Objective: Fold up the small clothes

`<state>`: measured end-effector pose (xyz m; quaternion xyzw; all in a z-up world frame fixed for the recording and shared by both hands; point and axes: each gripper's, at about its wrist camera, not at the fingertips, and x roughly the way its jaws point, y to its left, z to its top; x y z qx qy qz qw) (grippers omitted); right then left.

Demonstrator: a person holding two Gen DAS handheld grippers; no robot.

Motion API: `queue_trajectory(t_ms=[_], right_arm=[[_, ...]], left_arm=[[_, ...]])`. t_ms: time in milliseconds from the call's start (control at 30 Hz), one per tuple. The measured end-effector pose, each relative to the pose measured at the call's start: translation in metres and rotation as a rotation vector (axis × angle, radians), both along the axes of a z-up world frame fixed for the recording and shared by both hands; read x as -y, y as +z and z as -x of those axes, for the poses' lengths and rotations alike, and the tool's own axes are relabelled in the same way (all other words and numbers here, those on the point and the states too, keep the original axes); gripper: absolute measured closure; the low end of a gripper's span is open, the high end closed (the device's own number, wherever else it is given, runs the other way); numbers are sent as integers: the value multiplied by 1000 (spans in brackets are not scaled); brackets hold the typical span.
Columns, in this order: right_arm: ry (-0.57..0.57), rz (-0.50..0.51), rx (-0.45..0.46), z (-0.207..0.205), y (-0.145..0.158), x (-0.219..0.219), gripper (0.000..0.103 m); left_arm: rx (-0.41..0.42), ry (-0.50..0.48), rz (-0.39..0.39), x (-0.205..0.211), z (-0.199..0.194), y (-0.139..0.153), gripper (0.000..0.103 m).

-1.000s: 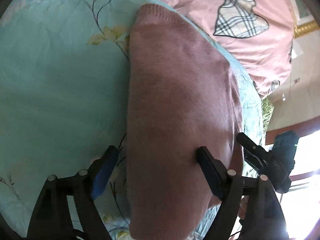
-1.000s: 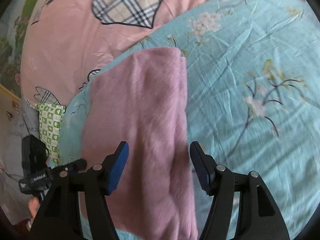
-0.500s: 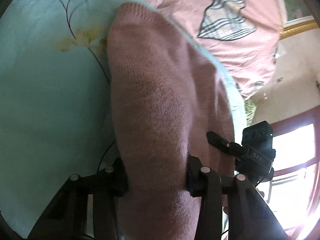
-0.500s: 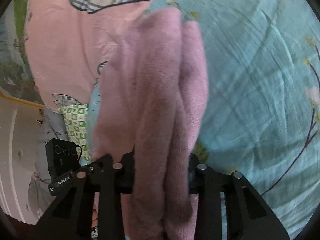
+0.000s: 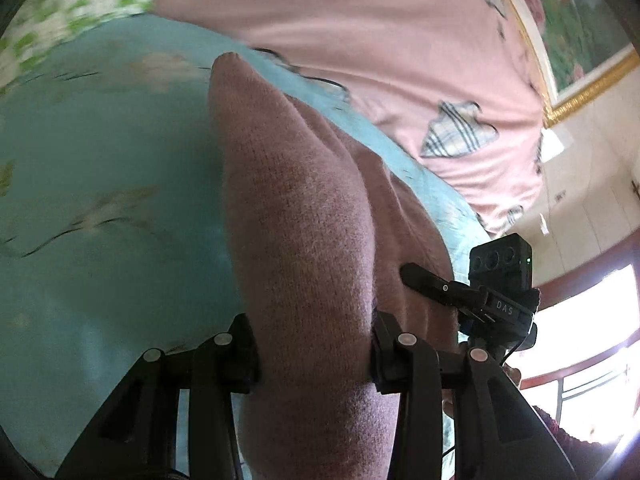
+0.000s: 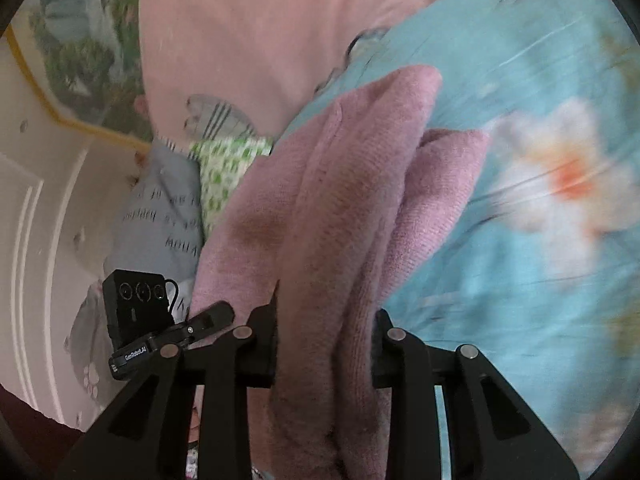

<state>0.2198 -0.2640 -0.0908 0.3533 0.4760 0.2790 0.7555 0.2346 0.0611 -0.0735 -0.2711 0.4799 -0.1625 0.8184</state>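
Pink sweater [image 5: 304, 248] bunched, centre frame in both views, over blue floral bedsheet [image 5: 100, 200] — left gripper [image 5: 314, 354] jaws clamped on it, right gripper [image 6: 324, 354] jaws likewise; pink quilt [image 5: 360, 40] top of frame.

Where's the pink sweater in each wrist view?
Left wrist: pink sweater runs up the centre, clamped in the left gripper.
Right wrist: it fills the centre, bunched in the right gripper.
Shared landmark: the pink quilt with plaid hearts, beyond the teal sheet.
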Motion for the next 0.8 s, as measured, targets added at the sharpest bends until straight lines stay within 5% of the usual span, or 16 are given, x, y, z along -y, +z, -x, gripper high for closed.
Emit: queue_trajectory(t_ms=[233,333,367,633,800], right_arm=[[78,68,-101,-22,-46,-55,71],[50,83,-138,-25,-53,-52,56],[40,108,-142,-23,-52,-50,49],[-44,300,-65,28,-2,-24,40],[-91,310,-8,83,19,-9,40]], left_arm=[[-108,60,-44,-38,9,-57,57],[-121,82,-29,-39,11,-62,50],[-120,83,-35,-40,15,-60,49],[-97,56,-116,-48,59,-30,45],[-98,9,-167,-49,108,-22,43]])
